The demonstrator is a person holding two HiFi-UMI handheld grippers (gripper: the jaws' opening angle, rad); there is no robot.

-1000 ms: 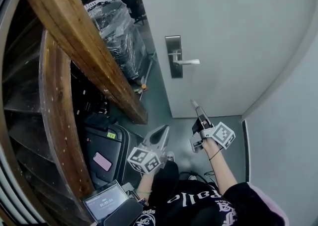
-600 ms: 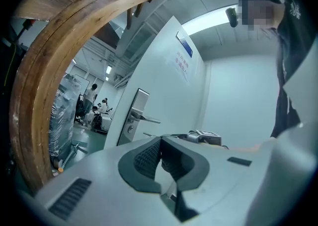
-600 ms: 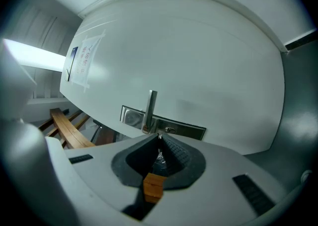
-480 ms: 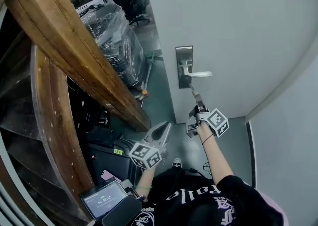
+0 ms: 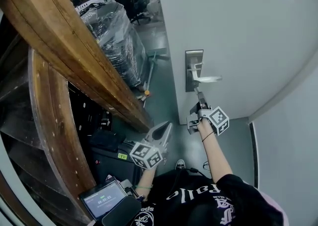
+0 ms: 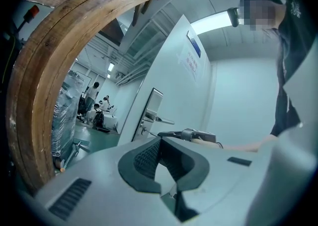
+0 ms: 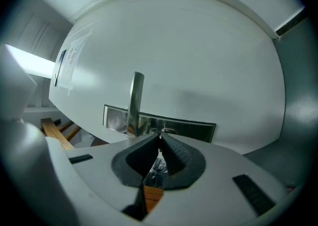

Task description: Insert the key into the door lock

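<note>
Metal key (image 7: 160, 135) inside right gripper (image 5: 198, 95)

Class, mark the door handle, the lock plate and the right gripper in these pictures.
door handle (image 5: 207, 78): head view, middle of the lever.
lock plate (image 5: 189, 60): head view, bare metal left of the lever.
right gripper (image 5: 198, 92): head view, between its jaw tips.

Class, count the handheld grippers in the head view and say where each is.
2. The left gripper is low, near the person's body, shut. The right gripper is up at the lock plate below the door handle, shut on the key.
</note>
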